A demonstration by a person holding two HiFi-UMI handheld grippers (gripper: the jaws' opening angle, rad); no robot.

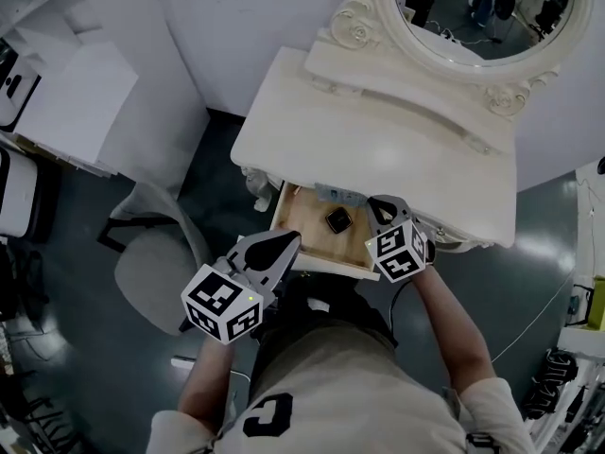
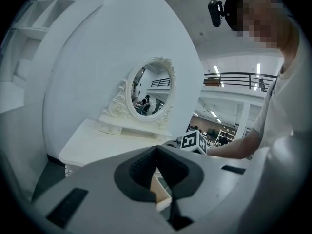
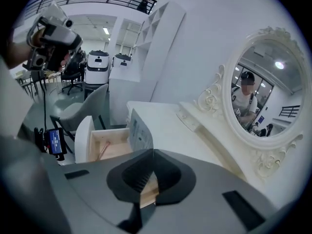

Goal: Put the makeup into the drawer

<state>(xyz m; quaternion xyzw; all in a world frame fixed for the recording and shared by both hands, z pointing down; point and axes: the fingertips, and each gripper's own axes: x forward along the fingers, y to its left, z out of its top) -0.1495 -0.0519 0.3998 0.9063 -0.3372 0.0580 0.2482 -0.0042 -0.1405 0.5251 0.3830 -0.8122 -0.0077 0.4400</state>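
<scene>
A white dressing table [image 1: 312,112] has its wooden drawer [image 1: 304,227] pulled out. A dark square makeup compact [image 1: 338,220] lies on the drawer floor, and a pale printed box [image 1: 340,195] stands at the drawer's back. My right gripper [image 1: 376,204] hangs shut and holds nothing, just right of the compact and above the drawer's right end. My left gripper [image 1: 286,241] is shut and holds nothing at the drawer's front left corner. In the right gripper view the drawer [image 3: 109,147] holds a thin pink stick [image 3: 103,150] beside the box [image 3: 138,133]. The closed jaws hide the compact there.
An oval mirror [image 1: 487,8] in an ornate frame stands at the back of the table top. A grey chair [image 1: 156,263] sits on the floor to the left, beside white shelving [image 1: 66,93]. The person's body is close to the drawer front.
</scene>
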